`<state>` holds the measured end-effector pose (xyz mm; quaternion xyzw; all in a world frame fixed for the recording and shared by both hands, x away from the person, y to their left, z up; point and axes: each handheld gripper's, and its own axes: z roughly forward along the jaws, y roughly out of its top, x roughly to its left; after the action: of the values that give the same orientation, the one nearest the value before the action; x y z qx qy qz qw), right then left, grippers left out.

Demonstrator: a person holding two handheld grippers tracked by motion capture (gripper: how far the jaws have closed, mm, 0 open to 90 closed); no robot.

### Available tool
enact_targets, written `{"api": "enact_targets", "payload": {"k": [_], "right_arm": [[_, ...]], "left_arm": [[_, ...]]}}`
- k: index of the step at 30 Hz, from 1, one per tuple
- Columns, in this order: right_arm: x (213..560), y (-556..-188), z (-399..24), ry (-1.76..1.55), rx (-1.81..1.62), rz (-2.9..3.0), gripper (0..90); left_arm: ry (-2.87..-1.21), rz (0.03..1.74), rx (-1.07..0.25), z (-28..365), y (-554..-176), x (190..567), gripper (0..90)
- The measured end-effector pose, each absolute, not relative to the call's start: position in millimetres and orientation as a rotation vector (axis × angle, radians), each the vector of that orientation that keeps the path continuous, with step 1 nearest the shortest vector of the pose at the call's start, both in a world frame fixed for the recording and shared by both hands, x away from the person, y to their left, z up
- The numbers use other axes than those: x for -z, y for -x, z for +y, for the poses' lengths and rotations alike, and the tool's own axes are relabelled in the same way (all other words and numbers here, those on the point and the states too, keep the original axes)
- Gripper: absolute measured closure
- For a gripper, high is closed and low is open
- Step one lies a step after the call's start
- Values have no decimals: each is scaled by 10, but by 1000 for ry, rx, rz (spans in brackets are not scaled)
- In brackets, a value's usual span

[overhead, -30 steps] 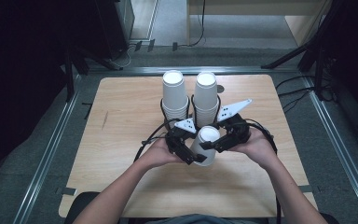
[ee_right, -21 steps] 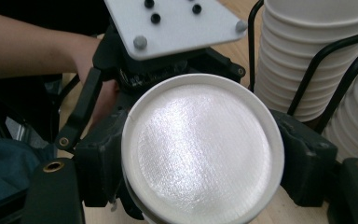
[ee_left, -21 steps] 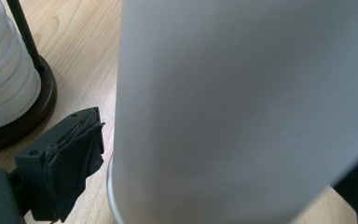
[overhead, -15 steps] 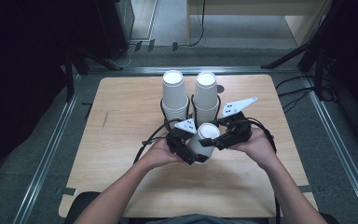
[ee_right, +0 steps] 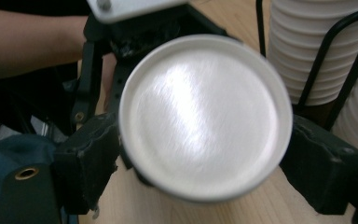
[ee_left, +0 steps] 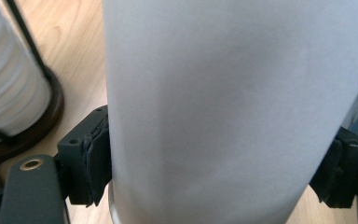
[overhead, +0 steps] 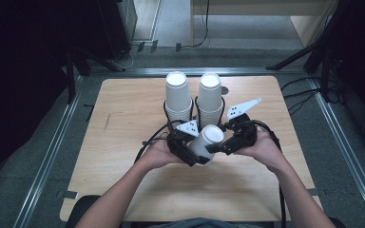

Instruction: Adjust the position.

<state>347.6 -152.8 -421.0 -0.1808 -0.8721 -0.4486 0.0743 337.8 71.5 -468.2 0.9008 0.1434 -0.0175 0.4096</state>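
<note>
A single white paper cup [overhead: 204, 142] lies tilted between my two grippers in front of two cup stacks. Its closed base [ee_right: 205, 116] faces the right gripper's camera. My left gripper [ee_left: 214, 177] has just been closing, and its pads [ee_left: 95, 161] press on the cup's side wall [ee_left: 223, 102]. My right gripper [ee_right: 205, 163] has just been opening; the cup's base end sits between its jaws, whose pads [ee_right: 91, 156] stand at the rim without a squeeze. In the high view the left gripper [overhead: 186, 151] is at the cup's lower left and the right gripper [overhead: 225, 142] at its right.
Two stacks of upturned white cups [overhead: 178, 95] [overhead: 209, 95] stand in black wire holders just behind the grippers, on a wooden table [overhead: 123, 118]. The right stack's rack [ee_right: 326, 60] is close to the right gripper. Dark floor and cables surround the table.
The cup now leans more, its base tipped toward the right gripper. Both hands have hardly shifted.
</note>
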Motion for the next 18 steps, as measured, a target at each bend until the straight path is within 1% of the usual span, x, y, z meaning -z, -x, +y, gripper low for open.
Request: {"api": "enact_targets", "payload": {"k": [8, 9, 10, 18], "right_arm": [[4326, -3448, -1538, 501, 1267, -2711, 169], [4326, -3448, -1538, 501, 1267, -2711, 169], [4363, -3448, -1530, 506, 1251, -2698, 187], [4529, -3453, -1489, 505, 1186, -2712, 220]], "left_arm": [[-2276, 399, 53, 883, -3416, 4605, 154], [-2289, 403, 54, 891, -3420, 4598, 154], [-2330, 394, 25, 906, -3421, 4574, 154], [-2409, 374, -9, 936, -3420, 4511, 154]]}}
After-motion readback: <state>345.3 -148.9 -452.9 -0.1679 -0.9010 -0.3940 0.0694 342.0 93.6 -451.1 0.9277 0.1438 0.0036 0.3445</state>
